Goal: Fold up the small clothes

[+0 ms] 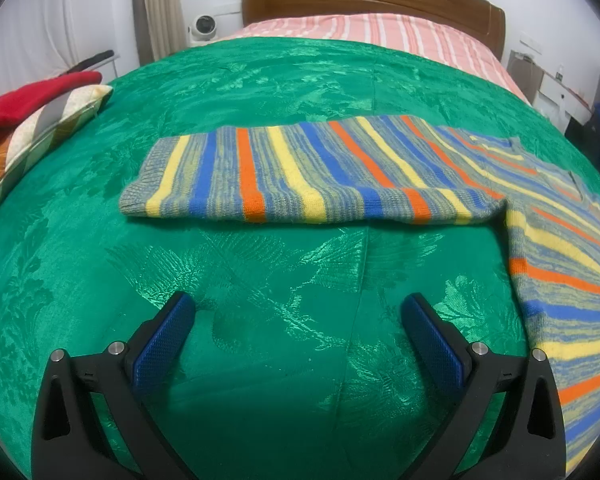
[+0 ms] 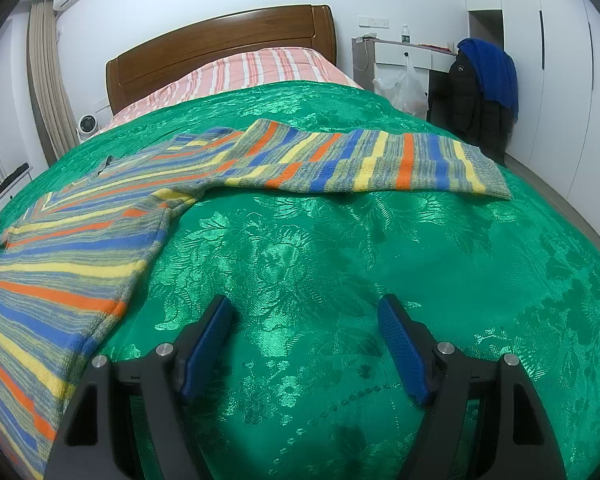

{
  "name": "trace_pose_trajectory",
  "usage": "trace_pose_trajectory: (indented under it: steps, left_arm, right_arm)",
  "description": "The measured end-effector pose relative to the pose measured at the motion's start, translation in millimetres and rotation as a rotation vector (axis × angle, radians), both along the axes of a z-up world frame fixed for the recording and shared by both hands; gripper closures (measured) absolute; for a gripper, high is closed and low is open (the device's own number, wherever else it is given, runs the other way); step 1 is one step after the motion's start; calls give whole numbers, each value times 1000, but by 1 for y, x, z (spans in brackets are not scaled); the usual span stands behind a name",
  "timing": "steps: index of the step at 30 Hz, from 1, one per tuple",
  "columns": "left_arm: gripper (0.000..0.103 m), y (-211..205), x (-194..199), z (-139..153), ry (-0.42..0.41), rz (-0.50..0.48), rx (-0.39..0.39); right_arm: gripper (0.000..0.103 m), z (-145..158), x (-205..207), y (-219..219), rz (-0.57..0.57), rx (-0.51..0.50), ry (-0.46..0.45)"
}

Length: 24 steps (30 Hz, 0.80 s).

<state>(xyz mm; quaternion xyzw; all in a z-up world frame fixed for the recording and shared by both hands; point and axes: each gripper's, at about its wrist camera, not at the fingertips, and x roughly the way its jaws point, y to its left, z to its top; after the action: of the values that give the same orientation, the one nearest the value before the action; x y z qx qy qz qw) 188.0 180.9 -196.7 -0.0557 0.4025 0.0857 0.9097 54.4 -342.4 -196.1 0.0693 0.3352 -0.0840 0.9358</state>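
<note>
Both grippers are hovering low over the shiny green patterned bedspread [image 1: 284, 92], and neither has a grip on anything. The left gripper [image 1: 300, 312] has its blue-padded jaws spread wide with only bare bedspread between them; the striped knit sweater in blue, yellow, orange and grey [image 1: 300, 172] lies flat ahead of it, one sleeve stretched sideways beyond the jaw tips and the body running down the right edge of that view, just beside the right-hand jaw. Over at the right gripper [image 2: 304, 312], the jaws are also wide apart and empty. Here the sweater [image 2: 80, 240] spreads along the left side, its edge close to the left-hand jaw, while the other sleeve reaches across the bed further ahead. A wooden headboard [image 2: 220, 48] stands at the far end.
</note>
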Motion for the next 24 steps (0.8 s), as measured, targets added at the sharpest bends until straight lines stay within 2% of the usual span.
trace_pose_trajectory:
  steps: [24]
  left_arm:
    - [0,0,0,0,-1,0,-1]
  right_arm:
    - [27,1,-1,1,1,-3,-1]
